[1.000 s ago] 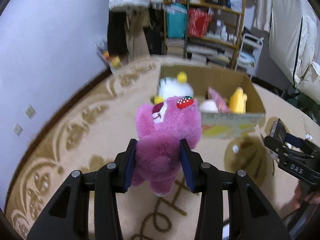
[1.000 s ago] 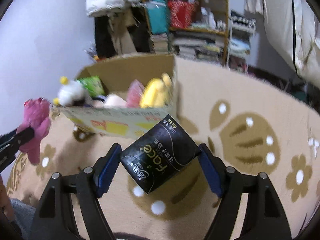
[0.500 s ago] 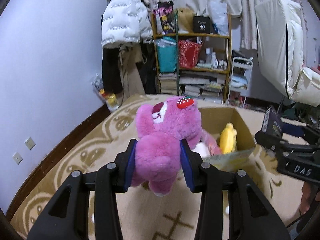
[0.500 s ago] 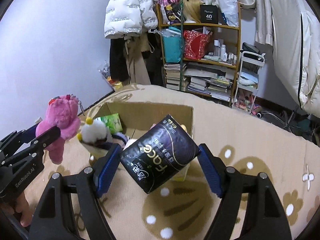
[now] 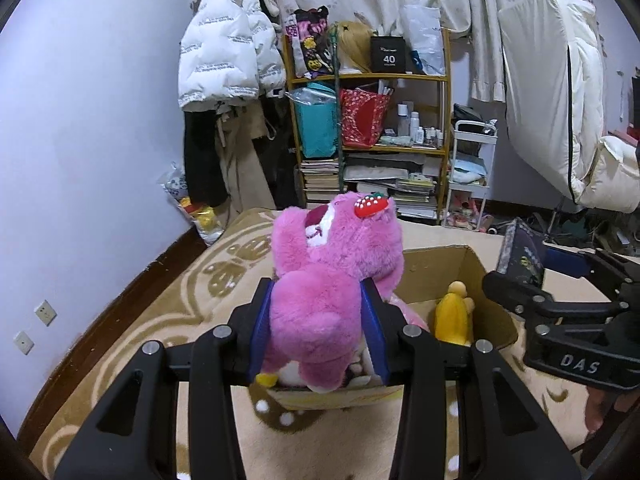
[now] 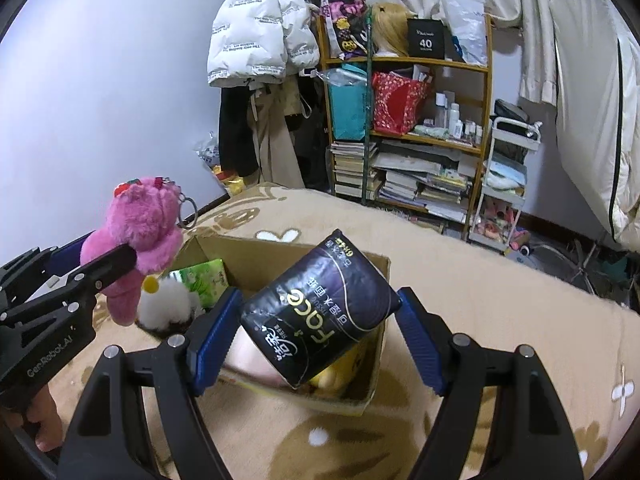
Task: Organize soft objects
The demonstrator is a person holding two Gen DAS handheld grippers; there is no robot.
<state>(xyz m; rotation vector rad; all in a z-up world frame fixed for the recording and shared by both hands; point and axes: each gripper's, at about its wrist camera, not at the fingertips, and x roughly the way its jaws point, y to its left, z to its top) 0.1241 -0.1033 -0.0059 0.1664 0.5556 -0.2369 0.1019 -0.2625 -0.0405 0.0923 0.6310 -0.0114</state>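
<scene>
transport is the step in hand: two soft things are held in the air over an open cardboard box that stands on a patterned beige carpet. a pink plush bear is clamped at its body between the blue pads of the left gripper, above the near wall of the box. a black pack of tissues is squeezed, tilted, between the pads of the right gripper, over the box's right part. a white plush with yellow knobs, a green packet and a yellow plush are already seen inside. next, it is judged, each load should be lowered into free space in the box before the jaws are parted; the bear could snag on the near wall if released too early.
</scene>
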